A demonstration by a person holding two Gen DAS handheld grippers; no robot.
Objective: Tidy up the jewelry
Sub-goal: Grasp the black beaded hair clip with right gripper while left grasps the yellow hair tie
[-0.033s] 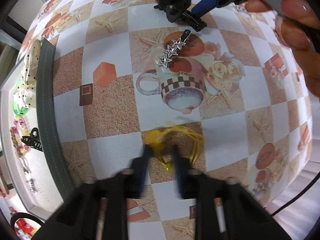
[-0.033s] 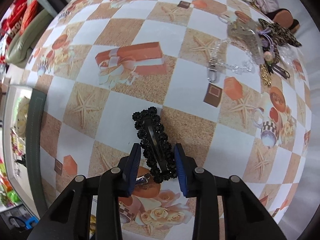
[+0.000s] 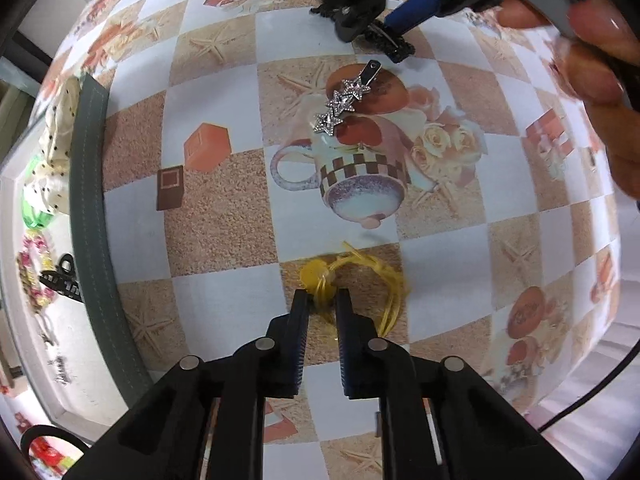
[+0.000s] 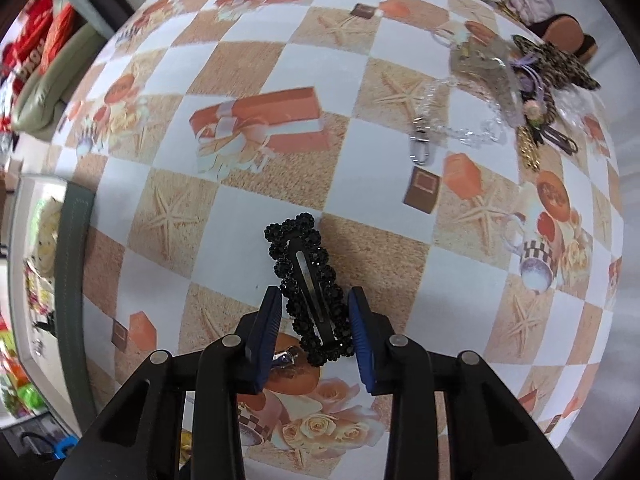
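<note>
Both pairs of fingers have narrowed. The left gripper [image 3: 322, 300] is closing onto the soft, light yellow elastic hair tie [image 3: 320, 280], which lies just in front of the printed mug [image 3: 352, 176] on the bench [image 3: 224, 240]. The right gripper [image 4: 314, 316] is closing around the stiff black beaded snap clip [image 4: 308, 280], which lies beyond the mug and is best taken by its long edges.

Counter [image 3: 224, 216] tan-white checked, starfish print; hair tie [image 3: 320, 280] yellow; beaded clip [image 4: 310, 286] black; star clip [image 3: 342, 102] silver.

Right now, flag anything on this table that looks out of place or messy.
A tangled heap of accessories sits at the far right of the tablecloth: clear chain, clips and a leopard-print bow piled together. The star hair clip lies loose and askew. Other pieces already lie in the white tray at the left.
</note>
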